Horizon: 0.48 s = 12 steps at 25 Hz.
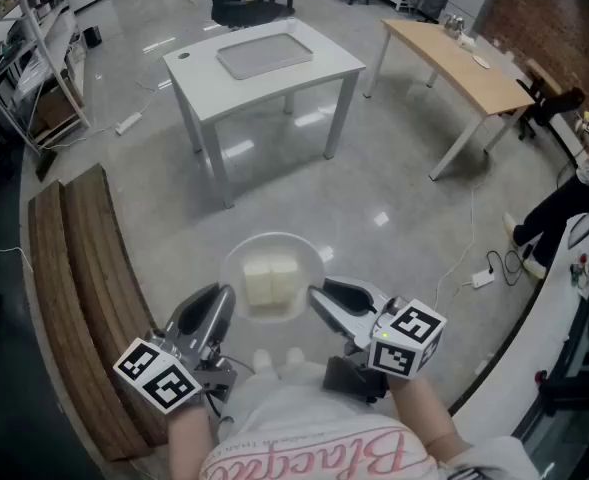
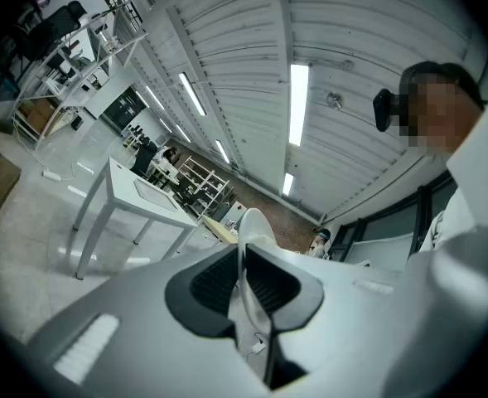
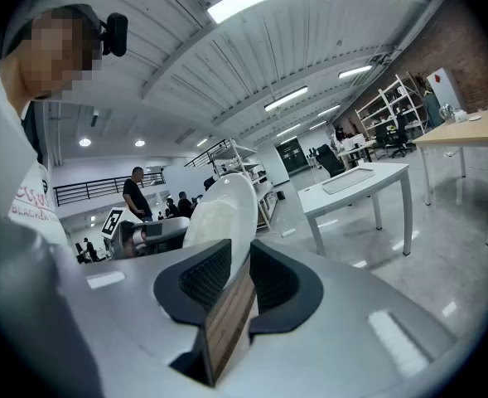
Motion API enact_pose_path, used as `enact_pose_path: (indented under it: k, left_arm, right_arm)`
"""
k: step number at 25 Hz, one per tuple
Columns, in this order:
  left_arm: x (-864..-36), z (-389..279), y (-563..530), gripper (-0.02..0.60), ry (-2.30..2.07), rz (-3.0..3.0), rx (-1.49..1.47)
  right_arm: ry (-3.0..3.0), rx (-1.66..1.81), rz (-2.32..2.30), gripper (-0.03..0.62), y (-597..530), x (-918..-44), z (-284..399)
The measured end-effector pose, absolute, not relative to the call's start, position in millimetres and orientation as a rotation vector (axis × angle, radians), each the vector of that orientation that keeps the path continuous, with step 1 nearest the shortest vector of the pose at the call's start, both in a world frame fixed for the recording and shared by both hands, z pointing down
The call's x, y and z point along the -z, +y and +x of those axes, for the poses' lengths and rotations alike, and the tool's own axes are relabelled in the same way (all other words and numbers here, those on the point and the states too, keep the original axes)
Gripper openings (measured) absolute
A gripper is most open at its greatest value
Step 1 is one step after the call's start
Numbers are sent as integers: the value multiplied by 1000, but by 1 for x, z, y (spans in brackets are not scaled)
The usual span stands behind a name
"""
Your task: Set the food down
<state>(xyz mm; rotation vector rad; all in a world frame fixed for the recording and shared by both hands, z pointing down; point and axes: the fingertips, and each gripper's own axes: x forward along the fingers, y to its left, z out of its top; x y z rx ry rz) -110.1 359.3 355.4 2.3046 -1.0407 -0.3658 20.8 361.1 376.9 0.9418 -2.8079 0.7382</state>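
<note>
A white plate [image 1: 272, 258] hangs in the air over the floor, carrying two pale yellow blocks of food [image 1: 272, 284] side by side. My left gripper [image 1: 224, 304] is shut on the plate's left rim and my right gripper [image 1: 317, 296] is shut on its right rim. In the left gripper view the thin plate [image 2: 252, 226] edge runs between the dark pads [image 2: 215, 284] of my left gripper [image 2: 244, 262]. In the right gripper view the plate [image 3: 223, 210] stands between the pads of my right gripper [image 3: 242, 265], with the left gripper [image 3: 148, 232] beyond it.
A white table [image 1: 324, 68] with a grey tray [image 1: 264, 54] on it stands ahead across the shiny floor. A curved wooden bench [image 1: 84, 298] runs along the left. At the back right is a wooden desk [image 1: 454, 63]; cables and a power strip [image 1: 482, 279] lie at the right.
</note>
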Motion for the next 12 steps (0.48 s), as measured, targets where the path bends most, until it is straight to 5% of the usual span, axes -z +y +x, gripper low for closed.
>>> enact_pose_path:
  k: [12]
  left_arm:
    - [-356, -76, 360, 32, -1116, 2274, 399]
  right_arm:
    - [-2825, -701, 873, 72, 358, -374, 56]
